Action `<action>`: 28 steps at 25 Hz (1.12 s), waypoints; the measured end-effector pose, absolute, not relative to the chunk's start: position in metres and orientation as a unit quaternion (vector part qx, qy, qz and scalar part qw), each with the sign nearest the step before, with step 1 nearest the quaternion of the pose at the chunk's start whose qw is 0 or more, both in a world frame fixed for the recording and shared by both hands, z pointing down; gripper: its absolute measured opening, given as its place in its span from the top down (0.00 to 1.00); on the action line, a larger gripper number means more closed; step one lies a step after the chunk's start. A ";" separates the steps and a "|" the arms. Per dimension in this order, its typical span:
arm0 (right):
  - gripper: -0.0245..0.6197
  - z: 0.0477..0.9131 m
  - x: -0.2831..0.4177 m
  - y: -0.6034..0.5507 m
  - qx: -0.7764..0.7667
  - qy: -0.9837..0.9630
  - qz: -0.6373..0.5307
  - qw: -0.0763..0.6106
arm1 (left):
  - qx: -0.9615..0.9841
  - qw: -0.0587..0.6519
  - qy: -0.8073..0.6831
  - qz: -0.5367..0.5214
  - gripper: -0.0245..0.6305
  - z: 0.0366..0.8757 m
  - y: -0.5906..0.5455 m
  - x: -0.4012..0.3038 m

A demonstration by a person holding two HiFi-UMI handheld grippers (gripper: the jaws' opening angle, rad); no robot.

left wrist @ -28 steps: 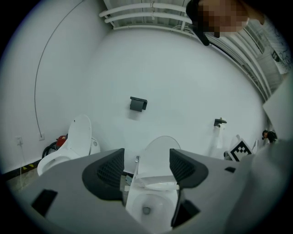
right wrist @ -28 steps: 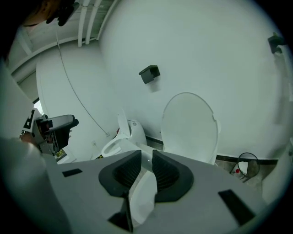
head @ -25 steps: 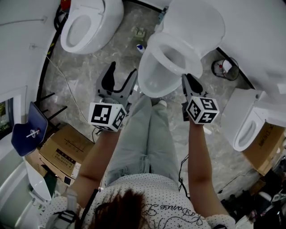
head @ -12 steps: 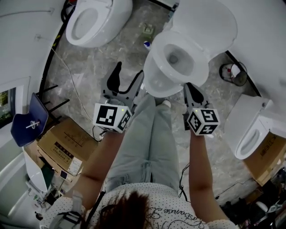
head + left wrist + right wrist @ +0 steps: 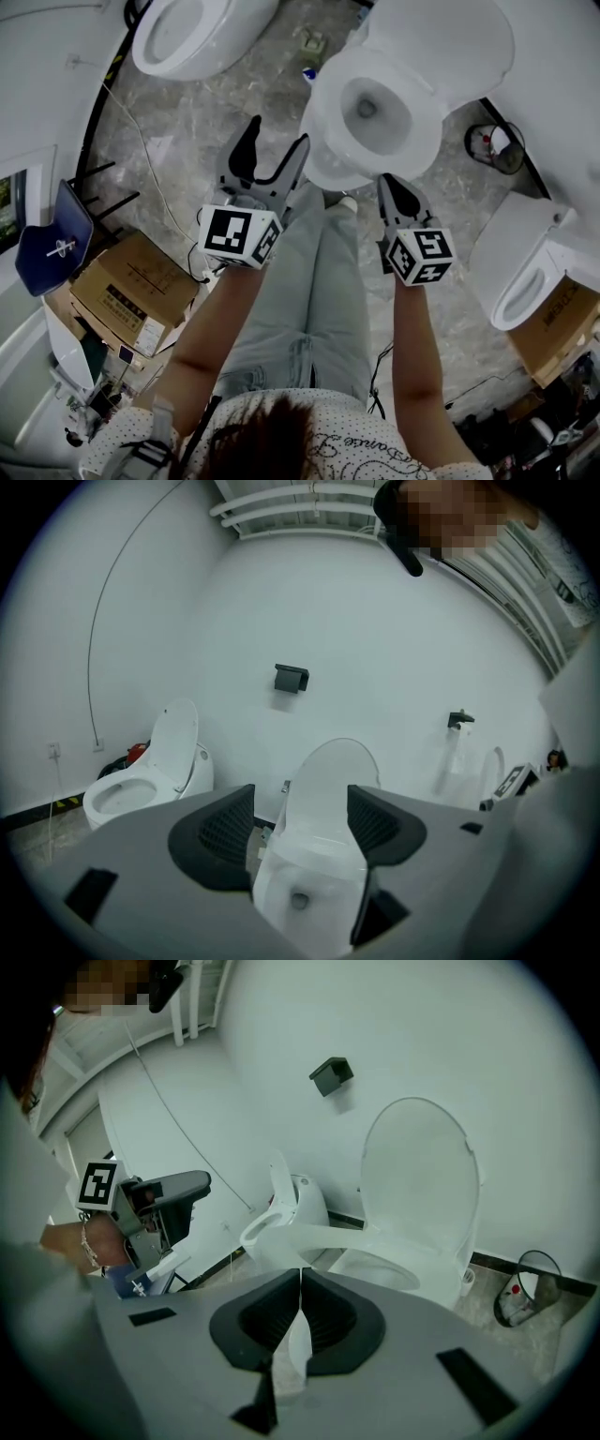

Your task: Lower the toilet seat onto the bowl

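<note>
From where I stood the job looked nearly done. The toilet seat (image 5: 412, 120) lay roughly level over the bowl (image 5: 326, 169), with only the lid (image 5: 450, 37) upright behind it. Seen from low at the bowl's front, the seat seemed to stand a shade proud of the rim. Whether it touched all round I could not tell, so a last settling onto the bowl may have been left.

The right gripper (image 5: 387, 182) sat just at the bowl's front edge, its jaws closing down to a bare seam, and I could see nothing caught between the pads. That looked more like a tip readied to press than a grip on the seat. The left gripper (image 5: 277, 133) hung to the left of the bowl's front, jaws spread wide and holding nothing — the toilet showed through the gap, well beyond them.

As for writing, I saw no maker's name on the bowl or lid. Each gripper carried a cube with black-and-white square markers (image 5: 239, 236), which were patterns rather than words. A cardboard box (image 5: 127, 292) far to the left of the bowl bore a printed panel too small to read. The person's dotted shirt (image 5: 328, 422) carried looping script I could not make out with any confidence.
</note>
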State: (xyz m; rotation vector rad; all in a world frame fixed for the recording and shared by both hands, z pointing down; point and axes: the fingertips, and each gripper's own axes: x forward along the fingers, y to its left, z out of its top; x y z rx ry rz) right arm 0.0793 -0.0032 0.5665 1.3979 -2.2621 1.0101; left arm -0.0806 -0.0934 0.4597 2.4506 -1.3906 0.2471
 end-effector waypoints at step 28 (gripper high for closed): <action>0.94 0.669 0.025 0.060 0.456 -0.765 0.413 0.192 | 0.859 0.162 -0.473 0.111 0.51 0.545 -0.102 -0.116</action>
